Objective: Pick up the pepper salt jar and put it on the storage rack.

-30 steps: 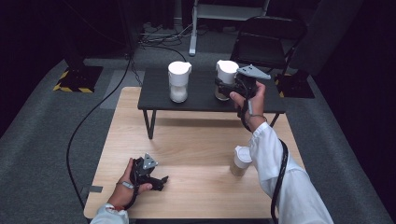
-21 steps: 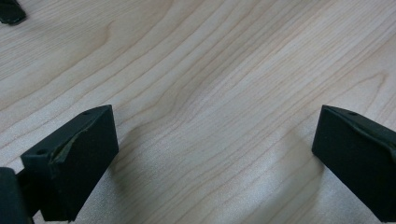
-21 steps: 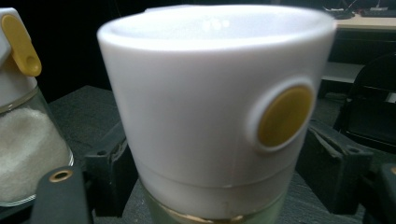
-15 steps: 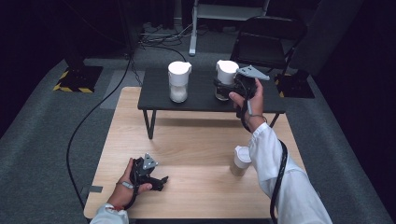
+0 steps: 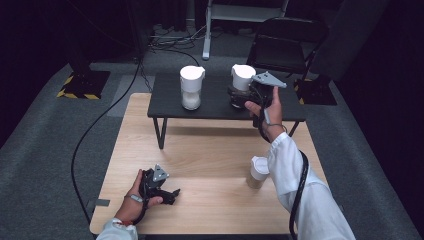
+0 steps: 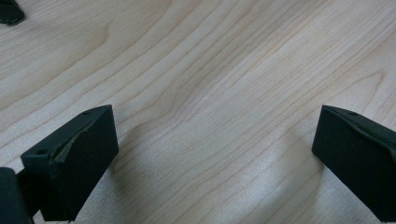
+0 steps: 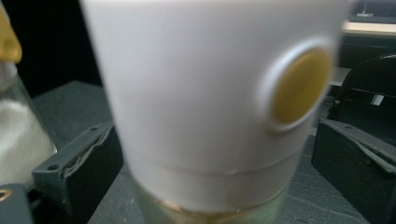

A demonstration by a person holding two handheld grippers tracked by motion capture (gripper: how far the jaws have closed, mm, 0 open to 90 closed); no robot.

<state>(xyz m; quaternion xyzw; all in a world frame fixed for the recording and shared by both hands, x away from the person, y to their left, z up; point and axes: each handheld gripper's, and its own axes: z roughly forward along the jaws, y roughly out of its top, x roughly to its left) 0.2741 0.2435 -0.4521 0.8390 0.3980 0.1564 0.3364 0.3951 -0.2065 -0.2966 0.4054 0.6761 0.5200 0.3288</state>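
Observation:
On the low black table (image 5: 220, 107) stand two jars with white caps. The right jar (image 5: 243, 80) sits between the jaws of my right gripper (image 5: 239, 98), which have just been opening and now stand apart from it, open. In the right gripper view this jar (image 7: 201, 107) is close up: a white cap with a yellow button over a glass body, with my right gripper (image 7: 217, 158) around it. The left jar (image 5: 191, 92) holds white grains. My left gripper (image 5: 171, 194) rests open on the wooden table (image 5: 210, 150); the left gripper (image 6: 215, 154) has bare wood between its jaws.
A third white-capped container (image 5: 258, 172) stands on the wooden table beside the person's right sleeve. The left jar (image 7: 18, 130) is just left of the right gripper's jaws. A black chair (image 5: 285, 45) is behind the low table. Cables trail over the grey floor.

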